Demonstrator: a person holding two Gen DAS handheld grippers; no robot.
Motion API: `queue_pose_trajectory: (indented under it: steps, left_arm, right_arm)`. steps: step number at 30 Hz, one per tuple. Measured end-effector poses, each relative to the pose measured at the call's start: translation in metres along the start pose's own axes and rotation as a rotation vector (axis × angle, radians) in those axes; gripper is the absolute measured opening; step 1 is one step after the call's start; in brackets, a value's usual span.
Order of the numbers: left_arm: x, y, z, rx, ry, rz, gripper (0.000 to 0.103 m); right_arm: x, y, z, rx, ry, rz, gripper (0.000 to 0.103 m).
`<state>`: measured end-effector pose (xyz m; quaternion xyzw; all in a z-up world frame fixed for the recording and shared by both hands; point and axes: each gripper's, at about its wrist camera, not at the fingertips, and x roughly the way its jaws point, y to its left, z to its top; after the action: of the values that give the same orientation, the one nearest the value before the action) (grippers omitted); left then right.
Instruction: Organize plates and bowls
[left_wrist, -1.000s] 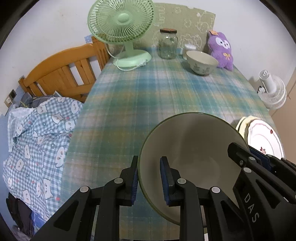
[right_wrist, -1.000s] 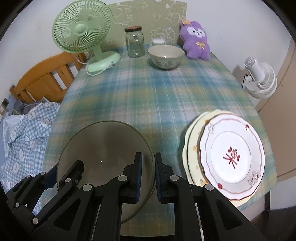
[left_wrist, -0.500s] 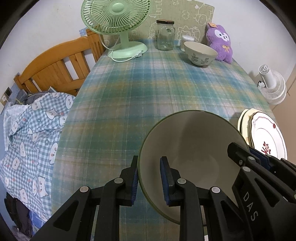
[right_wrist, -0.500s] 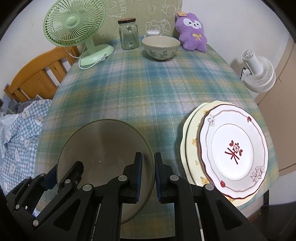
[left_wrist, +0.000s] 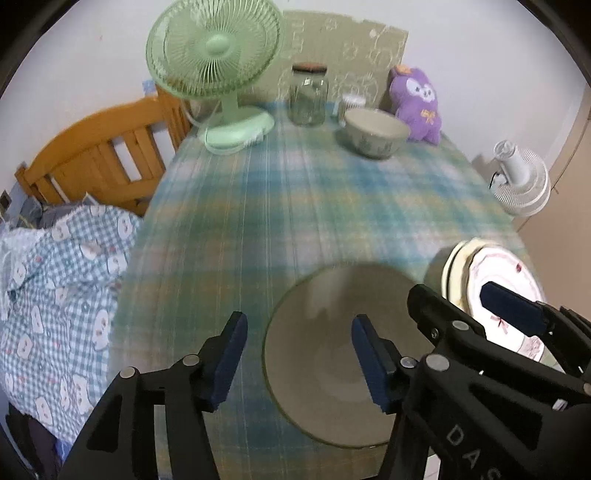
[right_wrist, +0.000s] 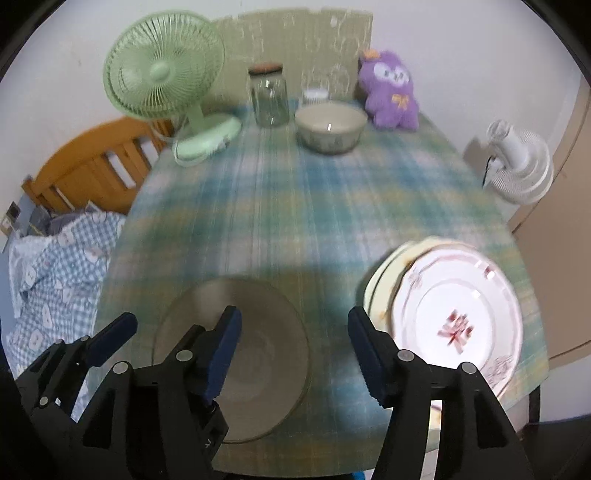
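Green fan (left_wrist: 216, 48) beyond grey bowl (left_wrist: 325, 369)

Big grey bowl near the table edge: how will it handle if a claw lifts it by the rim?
The grey bowl looks glazed, so probably slippery in the pads. It looks ceramic: likely stiff, heavy, breakable. Wide and shallow, it would likely tilt from a one-sided rim grip.

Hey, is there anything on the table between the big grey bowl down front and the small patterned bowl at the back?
Nothing visible. Between the big grey bowl and the small patterned bowl lies only bare plaid tablecloth. The glass jar stands left of that path, the plate stack right of it.
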<state>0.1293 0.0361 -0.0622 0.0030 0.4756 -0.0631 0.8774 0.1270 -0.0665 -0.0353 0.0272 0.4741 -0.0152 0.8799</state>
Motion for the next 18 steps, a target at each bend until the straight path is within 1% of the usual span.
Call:
queue_pose_trajectory:
  steps: [2, 4, 9, 10, 12, 14, 16, 18]
  left_arm:
    - [-0.009, -0.001, 0.009, 0.001, -0.019, -0.002, 0.066]
    - [-0.014, -0.001, 0.017, 0.0, -0.032, -0.007, 0.067]
    - [-0.023, -0.007, 0.048, -0.001, -0.094, -0.001, 0.074]
    - [-0.024, -0.008, 0.053, 0.001, -0.104, 0.001, 0.075]
    - [-0.023, -0.011, 0.066, 0.0, -0.128, 0.017, 0.08]
    - [-0.019, -0.014, 0.079, -0.006, -0.14, 0.03, 0.081]
    - [-0.014, -0.018, 0.094, -0.016, -0.136, 0.029, 0.081]
    - [-0.007, -0.025, 0.111, -0.02, -0.151, 0.028, 0.081]
  right_arm:
    - [-0.009, 0.0, 0.007, 0.0, -0.022, -0.008, 0.067]
    - [-0.018, -0.001, 0.018, 0.001, -0.045, -0.004, 0.071]
    - [-0.028, -0.005, 0.049, -0.022, -0.11, 0.002, 0.072]
    - [-0.028, -0.006, 0.056, -0.023, -0.12, 0.002, 0.072]
    - [-0.027, -0.009, 0.07, -0.025, -0.14, -0.002, 0.073]
    - [-0.022, -0.014, 0.083, -0.025, -0.149, 0.003, 0.073]
    - [-0.017, -0.02, 0.1, -0.015, -0.148, 0.008, 0.073]
    - [-0.011, -0.029, 0.115, -0.013, -0.164, 0.012, 0.073]
